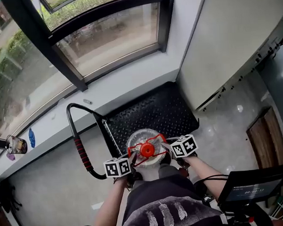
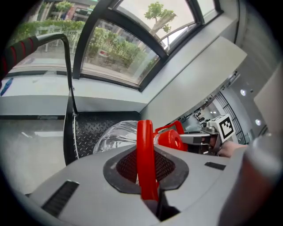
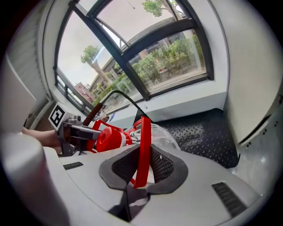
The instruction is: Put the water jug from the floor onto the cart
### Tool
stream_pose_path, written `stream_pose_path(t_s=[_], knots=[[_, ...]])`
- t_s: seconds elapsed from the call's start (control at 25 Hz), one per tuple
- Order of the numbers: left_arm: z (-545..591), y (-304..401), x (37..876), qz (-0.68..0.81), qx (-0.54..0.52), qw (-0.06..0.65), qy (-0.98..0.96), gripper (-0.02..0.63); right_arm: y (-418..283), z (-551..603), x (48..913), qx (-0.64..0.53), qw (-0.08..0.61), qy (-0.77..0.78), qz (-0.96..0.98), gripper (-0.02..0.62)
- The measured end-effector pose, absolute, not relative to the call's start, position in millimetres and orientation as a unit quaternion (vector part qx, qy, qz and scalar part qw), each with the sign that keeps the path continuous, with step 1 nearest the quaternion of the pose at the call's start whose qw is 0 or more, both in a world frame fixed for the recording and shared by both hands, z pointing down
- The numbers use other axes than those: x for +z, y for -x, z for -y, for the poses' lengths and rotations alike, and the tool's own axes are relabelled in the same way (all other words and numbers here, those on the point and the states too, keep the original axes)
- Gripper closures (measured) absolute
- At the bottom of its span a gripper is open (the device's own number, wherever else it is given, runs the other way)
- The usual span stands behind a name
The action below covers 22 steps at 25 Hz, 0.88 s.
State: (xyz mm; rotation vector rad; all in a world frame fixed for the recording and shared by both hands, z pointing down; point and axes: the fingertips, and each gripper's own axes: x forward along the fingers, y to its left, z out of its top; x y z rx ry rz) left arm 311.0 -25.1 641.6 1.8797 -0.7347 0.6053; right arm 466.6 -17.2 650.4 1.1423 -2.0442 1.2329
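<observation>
Head view: the clear plastic water jug with a red cap hangs over the near edge of the black diamond-plate cart. Both the left gripper and the right gripper are clamped nearly closed on its red handle strap.

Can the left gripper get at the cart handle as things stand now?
Probably not yet. The left gripper is shut on the jug's strap, and the right gripper grips its other strap. The cart handle stands near, at its left, with nothing between, but the gripper is not free.
</observation>
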Motion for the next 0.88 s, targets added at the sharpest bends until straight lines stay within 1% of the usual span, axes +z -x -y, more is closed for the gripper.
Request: stream_pose_path(t_s=[0.12, 0.36, 0.48, 0.68, 0.88], knots=[[33.4, -315.9, 643.9, 0.337, 0.260, 0.495, -0.758, 0.578, -470.2, 35.4, 651.7, 0.451, 0.248, -0.381, 0.768, 0.537], [69.6, -370.3, 668.1, 0.347, 0.279, 0.486, -0.752, 0.578, -523.2, 75.5, 666.6, 0.437, 0.282, -0.370, 0.770, 0.537], [90.8, -365.5, 675.9, 0.363, 0.290, 0.483, -0.742, 0.578, -520.5, 101.0, 679.8, 0.432, 0.301, -0.367, 0.767, 0.537], [135.3, -349.4, 704.1, 0.366, 0.294, 0.483, -0.739, 0.578, -504.6, 147.0, 712.7, 0.440, 0.313, -0.364, 0.758, 0.536], [149.8, -346.9, 709.6, 0.365, 0.299, 0.481, -0.739, 0.578, -502.4, 155.0, 717.2, 0.454, 0.326, -0.378, 0.738, 0.535]])
